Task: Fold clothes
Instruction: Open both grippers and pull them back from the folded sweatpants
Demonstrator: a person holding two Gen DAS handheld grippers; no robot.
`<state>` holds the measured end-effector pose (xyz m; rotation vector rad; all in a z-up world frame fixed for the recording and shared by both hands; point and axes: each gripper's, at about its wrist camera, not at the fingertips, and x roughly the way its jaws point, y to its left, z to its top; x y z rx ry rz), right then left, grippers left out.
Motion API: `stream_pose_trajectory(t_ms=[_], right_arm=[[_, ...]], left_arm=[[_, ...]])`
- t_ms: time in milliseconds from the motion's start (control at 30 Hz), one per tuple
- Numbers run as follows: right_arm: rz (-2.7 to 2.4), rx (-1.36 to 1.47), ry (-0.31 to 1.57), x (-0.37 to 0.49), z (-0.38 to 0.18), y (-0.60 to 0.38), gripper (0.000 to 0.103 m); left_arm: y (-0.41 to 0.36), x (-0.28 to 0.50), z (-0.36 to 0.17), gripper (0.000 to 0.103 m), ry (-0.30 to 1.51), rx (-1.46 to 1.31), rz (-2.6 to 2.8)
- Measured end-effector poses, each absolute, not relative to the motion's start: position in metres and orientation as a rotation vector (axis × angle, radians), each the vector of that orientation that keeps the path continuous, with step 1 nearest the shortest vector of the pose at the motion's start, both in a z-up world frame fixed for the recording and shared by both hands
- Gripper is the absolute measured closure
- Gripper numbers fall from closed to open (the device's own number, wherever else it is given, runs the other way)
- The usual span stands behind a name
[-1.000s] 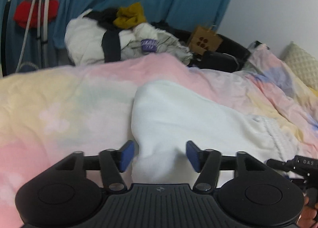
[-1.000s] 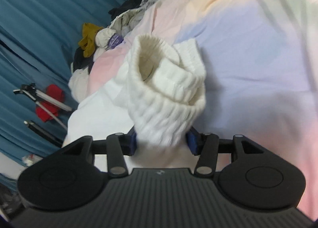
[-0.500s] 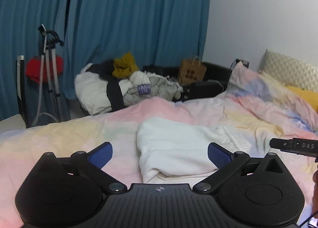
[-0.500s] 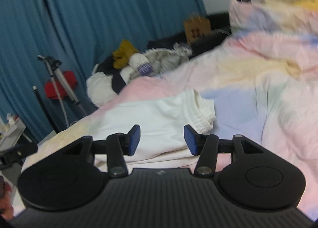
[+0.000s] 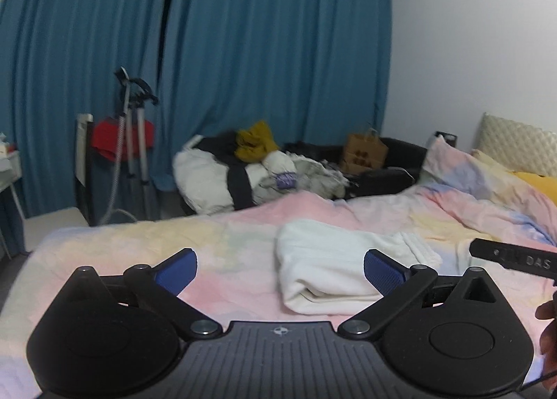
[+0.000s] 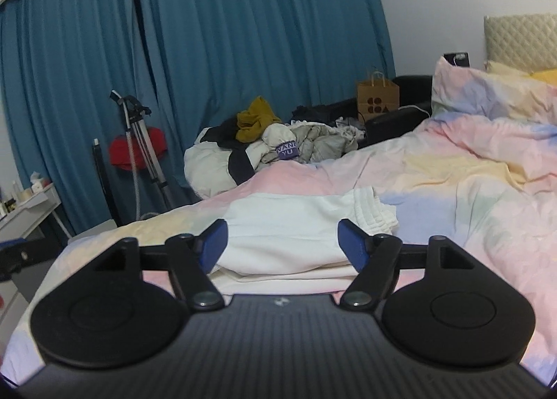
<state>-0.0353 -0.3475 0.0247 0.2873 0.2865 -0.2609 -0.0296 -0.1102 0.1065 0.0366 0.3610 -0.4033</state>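
A folded white garment (image 5: 334, 266) (image 6: 296, 228) lies on the pastel bedspread (image 5: 174, 246) (image 6: 470, 190), its ribbed cuff end to the right. My left gripper (image 5: 280, 270) hovers above and in front of it, wide open, nothing between its blue pads. My right gripper (image 6: 283, 242) also hangs above the near edge of the garment, its jaws opening, clear of the cloth. Part of the right gripper's black body (image 5: 511, 258) shows at the right edge of the left wrist view, with a hand (image 5: 548, 329) below it.
A heap of unfolded clothes (image 5: 250, 169) (image 6: 271, 145) lies beyond the bed's far side, with a brown paper bag (image 6: 377, 98) and dark bags beside it. A tripod (image 5: 130, 141) and a red item stand by the blue curtains. A white table (image 6: 31, 204) is at left.
Both grippers let go of the white garment, opened wide, and pulled back and up. The garment now lies folded flat on the bed.
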Motion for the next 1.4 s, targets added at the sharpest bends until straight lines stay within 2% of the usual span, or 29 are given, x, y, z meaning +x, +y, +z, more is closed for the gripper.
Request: stream_pose_trajectory(t_ms=[33, 67, 633, 1400], right_arm=[[-0.260, 0.280, 0.275, -0.036, 0.025, -0.345, 0.010], [-0.261, 0.272, 0.258, -0.037, 0.025, -0.341, 0.008], [-0.332, 0.199, 0.309, -0.013, -0.028, -0.328, 0.008], [-0.367, 0.167, 0.374, -0.001, -0.051, -0.338, 0.008]], left_arm=[[-0.107, -0.032, 0.108, 0.000, 0.353, 0.036, -0.394], [-0.105, -0.034, 0.109, 0.000, 0.348, 0.034, -0.391], [-0.114, -0.012, 0.053, 0.000, 0.415, 0.040, -0.410], [-0.130, 0.012, 0.035, 0.000, 0.414, 0.035, -0.399]])
